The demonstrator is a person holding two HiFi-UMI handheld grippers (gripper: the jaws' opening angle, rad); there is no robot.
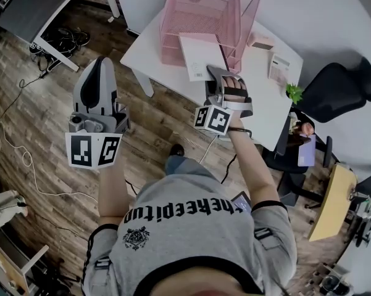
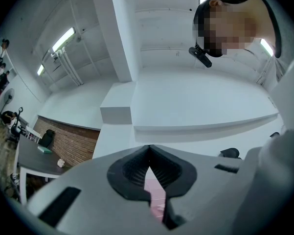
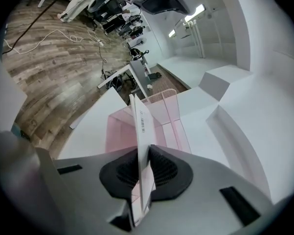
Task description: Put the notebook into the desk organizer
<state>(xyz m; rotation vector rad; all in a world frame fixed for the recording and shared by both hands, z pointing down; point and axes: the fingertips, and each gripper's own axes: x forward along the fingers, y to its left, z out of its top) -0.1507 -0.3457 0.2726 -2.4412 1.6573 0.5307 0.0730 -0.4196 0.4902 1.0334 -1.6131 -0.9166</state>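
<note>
Right gripper (image 1: 217,74) is clenched on the notebook (image 1: 199,54). The right gripper view shows both pads (image 3: 162,169) pressed flat against its covers, with the near end of the book running back past the jaws. There the notebook (image 3: 141,131) appears edge-on as a thin white slab. Its long axis runs straight out from the right gripper (image 3: 146,153) toward the pink mesh desk organizer (image 3: 169,112). In the head view the white cover faces the camera and the book points to the upper left of the frame. Its far end overlaps the lower front of the desk organizer (image 1: 200,8), which stands on the white table (image 1: 149,47) at upper centre. Contact between book and organizer cannot be confirmed. A short line of dark print runs along the cover in the right gripper view, and a small dark printed block sits near the cover's lower edge in the head view. Neither is legible. The person's grey shirt (image 1: 191,227) carries black lettering that cannot be read with certainty. Left gripper (image 1: 99,61) is held over the wood floor (image 1: 37,116) at left of the head view, well apart from the table. The left gripper (image 2: 148,151) has its jaw tips closed together on nothing.
</note>
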